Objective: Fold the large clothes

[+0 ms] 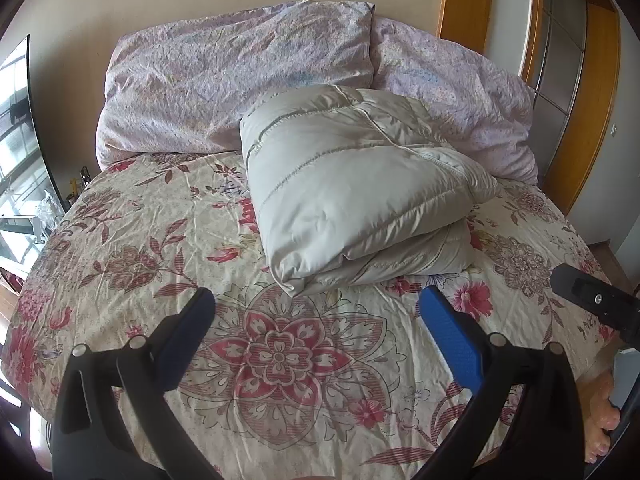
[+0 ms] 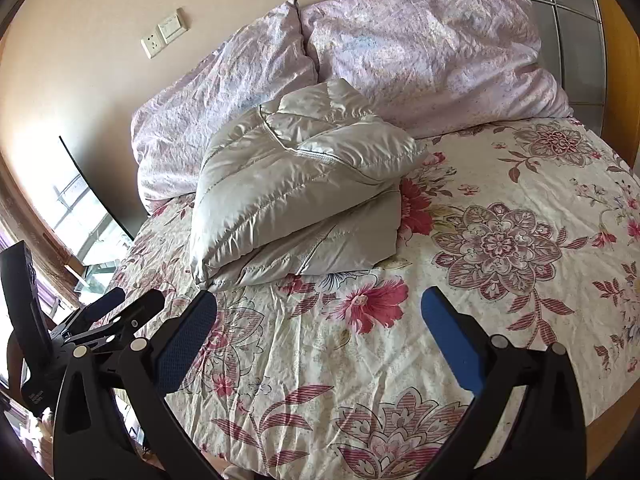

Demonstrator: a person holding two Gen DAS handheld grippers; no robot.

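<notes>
Folded shiny quilted jacket [image 1: 352, 184] centre frame on floral sheet [image 1: 160, 240], against crinkled pillows [image 1: 240, 80]. Left gripper [image 1: 318, 312], right gripper [image 2: 320, 312]: fingers wide, empty.

Bright daylight comes in from the window [image 1: 16, 168] on my left. My pictures look sharp but bend round at the dark corners.

I count one folded puffer jacket [image 1: 352, 184], two pillows [image 1: 240, 92] [image 1: 460, 96], one bed [image 1: 120, 240], and two hand-held grippers [image 1: 316, 320] [image 2: 318, 320].
</notes>
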